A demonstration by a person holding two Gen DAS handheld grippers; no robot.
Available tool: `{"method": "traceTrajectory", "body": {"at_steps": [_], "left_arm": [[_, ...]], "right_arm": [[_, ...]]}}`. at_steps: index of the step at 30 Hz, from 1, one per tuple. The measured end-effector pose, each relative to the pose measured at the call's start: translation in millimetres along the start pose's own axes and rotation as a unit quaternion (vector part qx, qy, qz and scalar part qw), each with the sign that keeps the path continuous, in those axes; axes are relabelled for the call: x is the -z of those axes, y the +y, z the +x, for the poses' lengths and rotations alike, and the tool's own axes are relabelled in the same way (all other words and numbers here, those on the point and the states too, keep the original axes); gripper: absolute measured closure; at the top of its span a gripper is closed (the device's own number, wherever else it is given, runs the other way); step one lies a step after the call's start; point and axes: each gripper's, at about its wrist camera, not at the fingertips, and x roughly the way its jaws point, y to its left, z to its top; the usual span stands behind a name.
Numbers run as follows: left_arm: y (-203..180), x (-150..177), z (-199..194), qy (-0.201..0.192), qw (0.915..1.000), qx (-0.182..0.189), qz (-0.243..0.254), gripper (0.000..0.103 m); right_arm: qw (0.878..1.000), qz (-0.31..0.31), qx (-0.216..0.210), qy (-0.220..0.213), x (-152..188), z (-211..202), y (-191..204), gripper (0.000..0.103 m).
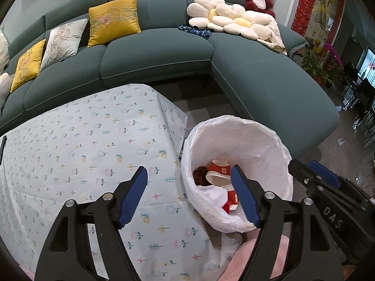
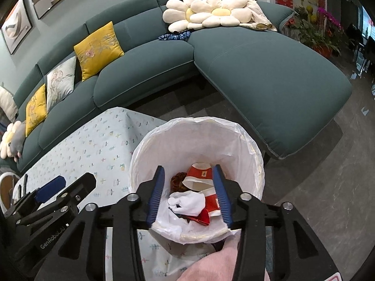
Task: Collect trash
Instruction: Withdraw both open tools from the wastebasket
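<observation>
1. Over the bench's (image 1: 70, 145) right edge, the left tool (image 1: 189, 194) hangs open and empty above bare floral cloth.
2. Just beside that edge stands the bin (image 2: 255, 164), its white liner holding red-and-white cups (image 2: 201, 173), a white wad (image 2: 187, 202) and a brown lump (image 2: 178, 180).
3. Above the bin's mouth, the right tool (image 2: 191, 194) is open, gripping nothing.
4. Judging by this, a drop looks finished; next comes hunting for leftover trash, none showing on the bench.
</observation>
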Motion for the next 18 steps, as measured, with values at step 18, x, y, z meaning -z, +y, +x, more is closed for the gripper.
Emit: {"method": "traceTrajectory", "body": {"at_steps": [18], "left_arm": [[19, 26, -5, 0.003, 0.9995, -0.032, 0.005, 0.021]], "right_arm": [[0.999, -0.038, 0.036, -0.007, 17, -10, 8, 0.028]]}}
